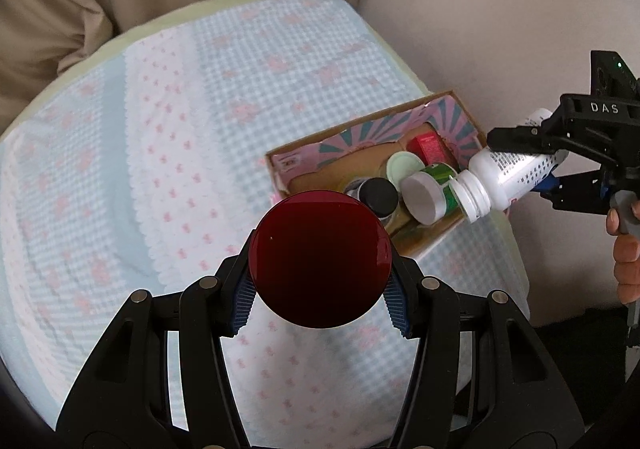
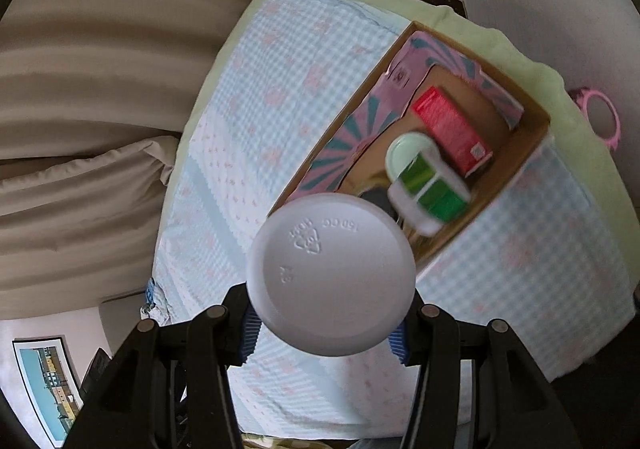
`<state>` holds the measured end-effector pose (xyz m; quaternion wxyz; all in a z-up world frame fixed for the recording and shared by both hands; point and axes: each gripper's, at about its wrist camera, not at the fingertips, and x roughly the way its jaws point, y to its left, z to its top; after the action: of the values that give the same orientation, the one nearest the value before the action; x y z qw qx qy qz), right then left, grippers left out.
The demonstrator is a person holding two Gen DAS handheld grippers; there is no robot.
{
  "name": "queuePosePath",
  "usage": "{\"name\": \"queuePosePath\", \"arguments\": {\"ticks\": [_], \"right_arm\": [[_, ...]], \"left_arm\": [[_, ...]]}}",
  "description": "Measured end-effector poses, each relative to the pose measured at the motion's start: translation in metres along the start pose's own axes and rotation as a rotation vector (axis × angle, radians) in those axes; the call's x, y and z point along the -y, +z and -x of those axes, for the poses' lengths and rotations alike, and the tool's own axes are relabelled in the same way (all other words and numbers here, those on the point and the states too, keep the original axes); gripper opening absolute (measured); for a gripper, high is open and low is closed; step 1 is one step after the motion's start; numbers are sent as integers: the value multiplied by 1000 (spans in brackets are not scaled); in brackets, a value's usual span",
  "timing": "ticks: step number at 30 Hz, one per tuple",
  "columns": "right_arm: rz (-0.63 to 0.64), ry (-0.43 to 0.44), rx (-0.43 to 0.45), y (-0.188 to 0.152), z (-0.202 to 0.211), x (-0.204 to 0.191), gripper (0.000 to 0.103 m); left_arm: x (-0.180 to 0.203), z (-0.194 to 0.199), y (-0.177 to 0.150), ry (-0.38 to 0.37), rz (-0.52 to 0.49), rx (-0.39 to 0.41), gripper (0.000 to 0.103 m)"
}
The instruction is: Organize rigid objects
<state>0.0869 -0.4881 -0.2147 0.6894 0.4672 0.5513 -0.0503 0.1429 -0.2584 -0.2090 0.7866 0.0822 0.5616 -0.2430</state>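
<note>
My left gripper (image 1: 320, 299) is shut on a dark red round container (image 1: 320, 259), held above the bed just in front of the cardboard box (image 1: 296, 163). My right gripper (image 2: 324, 323) is shut on a white plastic bottle (image 2: 330, 275); in the left wrist view that bottle (image 1: 508, 175) tilts mouth-down over the box's right end. The box (image 2: 532, 137) holds a red carton (image 2: 452, 131), a green-labelled white jar (image 2: 430, 191), a pale green lid (image 1: 404, 167) and a black-capped jar (image 1: 380, 195).
The box sits near the edge of a bed with a blue-checked, pink-patterned cover (image 1: 180, 129). Beige pillows (image 1: 60, 21) lie beyond it. A pink ring-shaped object (image 2: 600, 117) lies past the bed edge. A framed picture (image 2: 48, 381) lies below.
</note>
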Motion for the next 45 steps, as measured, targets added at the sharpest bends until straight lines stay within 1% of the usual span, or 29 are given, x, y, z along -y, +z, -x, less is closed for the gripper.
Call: {"name": "queuePosePath", "arguments": {"ticks": [4,11,16,20,22,23,24,25,26,27,28,29,31,33,37,40,45], "right_arm": [[-10,5,-38,29,-17,11,48],[-54,32,-94,74,-59,28,47],[-118,63,-119,90,-82,44,46],[-167,68,-139,98,-97,58,47],[-188,79,-152,102,-102,63,47],[-197,77,-160,105,-105,65,47],[-202,69,-161,106,-105,67,48],[-202,62,-161,108,-107,67,60],[-204,50,-162,110,-107,67,68],[-210,45,-151,110,-105,67,77],[-210,33,-130,111,-99,67,98],[-201,2,-116,112,-94,67,103],[-129,-90,-68,109,-78,63,103],[-54,-163,-48,104,-70,59,103],[72,-277,-69,91,-66,51,103],[111,-323,-61,81,-59,49,103],[163,-376,-60,67,-46,39,103]], "left_arm": [[9,-28,14,18,3,-40,51],[20,-80,42,67,-27,-85,51],[30,-124,57,73,-62,-125,51],[36,-141,61,75,-80,-145,51],[38,-146,64,80,-73,-150,51],[38,-147,65,81,-68,-153,53],[38,-148,65,78,-64,-156,61],[39,-146,66,73,-62,-153,96],[39,-144,67,78,-64,-149,103],[40,-139,67,76,-70,-121,103],[40,-136,66,73,-72,-115,103],[39,-134,64,73,-68,-113,103],[37,-133,61,77,-60,-114,103],[34,-131,60,82,-53,-114,103],[27,-123,55,95,-48,-109,103],[25,-112,53,99,-38,-100,103],[20,-83,46,106,-19,-70,103]]}}
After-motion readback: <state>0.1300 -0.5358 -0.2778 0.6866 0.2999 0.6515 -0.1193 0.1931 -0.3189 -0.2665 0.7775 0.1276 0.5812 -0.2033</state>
